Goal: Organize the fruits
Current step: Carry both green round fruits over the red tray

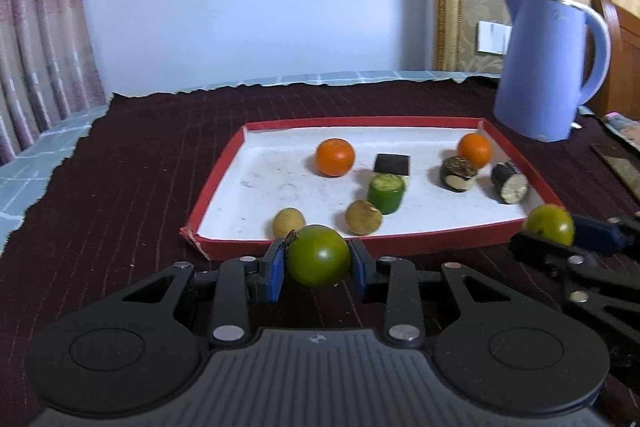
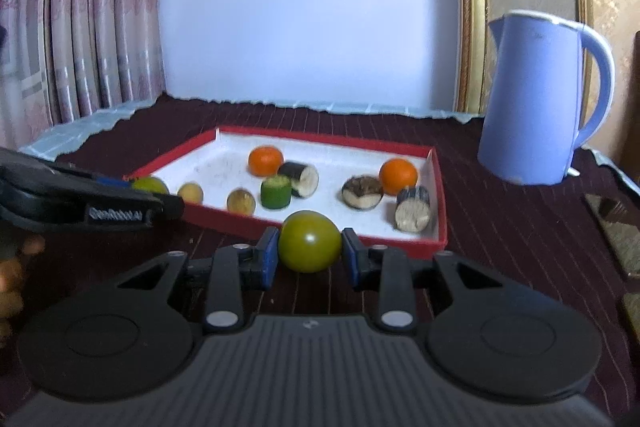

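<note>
A green fruit (image 1: 318, 255) is gripped between the blue pads of the left tool (image 1: 318, 267), just before the red tray (image 1: 224, 167). A second green fruit (image 2: 310, 241) is clamped in the right tool (image 2: 310, 255). In the tray, 2 oranges and cut pieces are seen. Beyond, a blue jug (image 1: 548, 67) stands on the surface (image 1: 140, 155).

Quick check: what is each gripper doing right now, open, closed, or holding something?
Left gripper: closed on a green fruit, in front of the red tray.
Right gripper: closed on another green fruit.
</note>
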The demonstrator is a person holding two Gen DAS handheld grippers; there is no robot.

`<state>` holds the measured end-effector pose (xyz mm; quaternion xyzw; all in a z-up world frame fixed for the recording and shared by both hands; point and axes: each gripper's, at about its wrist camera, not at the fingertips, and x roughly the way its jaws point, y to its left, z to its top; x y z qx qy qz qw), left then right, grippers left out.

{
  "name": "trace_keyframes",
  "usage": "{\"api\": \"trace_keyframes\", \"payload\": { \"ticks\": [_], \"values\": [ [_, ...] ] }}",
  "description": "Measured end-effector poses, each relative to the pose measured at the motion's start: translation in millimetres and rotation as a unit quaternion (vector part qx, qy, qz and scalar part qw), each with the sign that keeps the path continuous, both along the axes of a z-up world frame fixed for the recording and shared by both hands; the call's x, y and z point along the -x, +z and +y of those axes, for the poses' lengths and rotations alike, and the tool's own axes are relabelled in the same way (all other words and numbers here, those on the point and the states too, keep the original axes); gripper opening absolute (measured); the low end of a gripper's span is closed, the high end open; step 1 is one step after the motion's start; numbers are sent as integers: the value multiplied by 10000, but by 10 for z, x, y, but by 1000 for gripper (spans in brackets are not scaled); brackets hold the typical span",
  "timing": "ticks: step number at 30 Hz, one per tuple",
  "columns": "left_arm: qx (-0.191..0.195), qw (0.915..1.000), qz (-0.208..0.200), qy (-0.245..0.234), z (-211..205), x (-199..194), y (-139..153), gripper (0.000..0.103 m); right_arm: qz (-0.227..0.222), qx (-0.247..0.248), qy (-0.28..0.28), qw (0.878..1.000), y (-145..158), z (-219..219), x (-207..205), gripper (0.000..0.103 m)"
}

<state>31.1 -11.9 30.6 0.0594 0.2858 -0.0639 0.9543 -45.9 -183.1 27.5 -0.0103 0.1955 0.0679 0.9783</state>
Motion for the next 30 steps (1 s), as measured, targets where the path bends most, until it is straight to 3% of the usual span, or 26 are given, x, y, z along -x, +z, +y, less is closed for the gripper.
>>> {"api": "trace_keyframes", "payload": {
  "ticks": [30],
  "values": [
    [-542, 9972, 157, 488, -91, -406, -51, 33, -132, 140, -139, 9997, 126, 13, -322, 31]
  ]
}}
